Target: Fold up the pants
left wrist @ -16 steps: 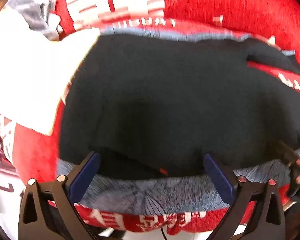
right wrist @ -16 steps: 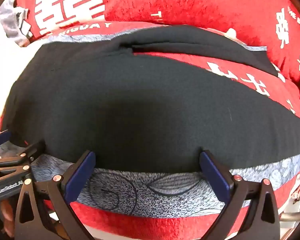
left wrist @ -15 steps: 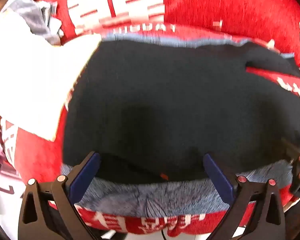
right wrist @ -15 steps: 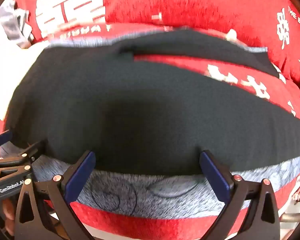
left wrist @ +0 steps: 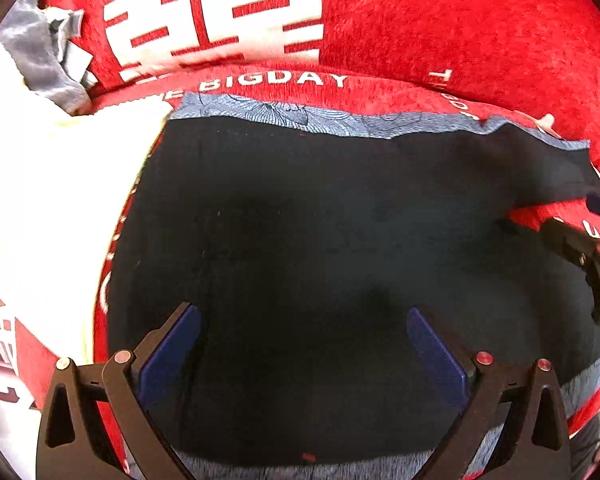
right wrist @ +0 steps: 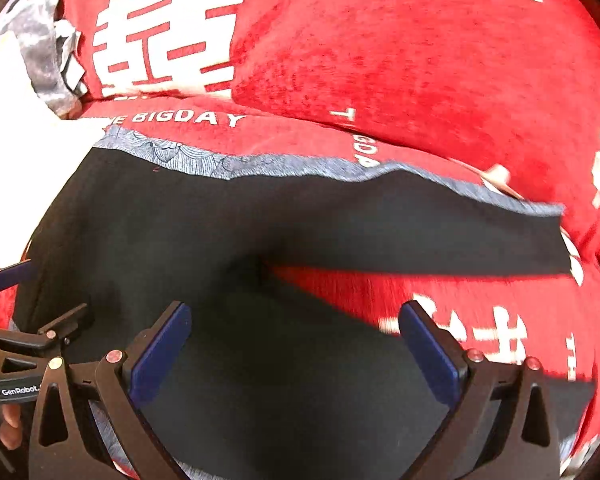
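Black pants [left wrist: 340,240] with a blue-grey patterned lining edge lie spread on a red sofa; they also show in the right wrist view [right wrist: 260,360], where the two legs split apart. My left gripper [left wrist: 303,330] is open and empty, hovering over the waist part. My right gripper [right wrist: 295,326] is open and empty above the crotch and near leg. Each gripper shows at the edge of the other's view.
The red sofa cover [right wrist: 420,80] with white lettering rises behind the pants. A white cloth [left wrist: 52,208] lies left of the pants, with a crumpled grey garment [left wrist: 44,56] behind it. The far pant leg [right wrist: 460,236] stretches right.
Both grippers have moved forward from the near hem, over the pants toward the sofa back. Both stayed open.
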{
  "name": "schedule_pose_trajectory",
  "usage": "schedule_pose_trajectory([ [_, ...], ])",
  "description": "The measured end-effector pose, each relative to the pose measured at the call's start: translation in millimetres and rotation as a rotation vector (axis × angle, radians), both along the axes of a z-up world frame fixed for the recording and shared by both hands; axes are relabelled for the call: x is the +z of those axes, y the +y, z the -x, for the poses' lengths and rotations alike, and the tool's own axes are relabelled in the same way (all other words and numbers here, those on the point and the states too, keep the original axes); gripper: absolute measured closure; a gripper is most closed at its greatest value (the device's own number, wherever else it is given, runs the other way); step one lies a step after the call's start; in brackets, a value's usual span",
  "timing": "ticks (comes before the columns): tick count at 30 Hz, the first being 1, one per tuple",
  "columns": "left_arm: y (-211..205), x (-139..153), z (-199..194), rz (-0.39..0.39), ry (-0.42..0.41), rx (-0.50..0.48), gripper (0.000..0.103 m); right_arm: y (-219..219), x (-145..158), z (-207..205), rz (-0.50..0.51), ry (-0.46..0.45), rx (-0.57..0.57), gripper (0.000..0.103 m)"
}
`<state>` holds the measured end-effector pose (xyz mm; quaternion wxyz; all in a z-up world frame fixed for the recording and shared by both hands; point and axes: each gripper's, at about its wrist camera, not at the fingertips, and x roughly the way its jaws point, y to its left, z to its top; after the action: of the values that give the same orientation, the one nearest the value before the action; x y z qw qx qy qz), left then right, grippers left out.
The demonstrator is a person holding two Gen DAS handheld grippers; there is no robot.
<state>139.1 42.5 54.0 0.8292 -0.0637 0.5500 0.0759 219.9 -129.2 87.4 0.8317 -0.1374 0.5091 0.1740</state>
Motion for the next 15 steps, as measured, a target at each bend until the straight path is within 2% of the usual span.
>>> schedule_pose_trajectory([
  [3,9,-4,-18,0.014,0.017,0.023,0.000,10,-5,-32,-0.028,0.023,0.073,0.000],
  [7,21,-11,-32,0.051,0.044,0.046,0.000,41,-11,-76,-0.012,0.046,0.241,0.000],
  [9,26,-15,-36,0.074,0.059,0.054,0.000,59,-26,-94,0.018,0.088,0.340,0.000],
  [12,25,-14,-36,0.066,0.053,0.033,0.000,83,-46,-122,0.108,0.092,0.438,0.000],
  [15,25,-15,-37,0.069,0.055,0.011,0.000,94,-74,-150,0.109,0.228,0.491,0.000],
])
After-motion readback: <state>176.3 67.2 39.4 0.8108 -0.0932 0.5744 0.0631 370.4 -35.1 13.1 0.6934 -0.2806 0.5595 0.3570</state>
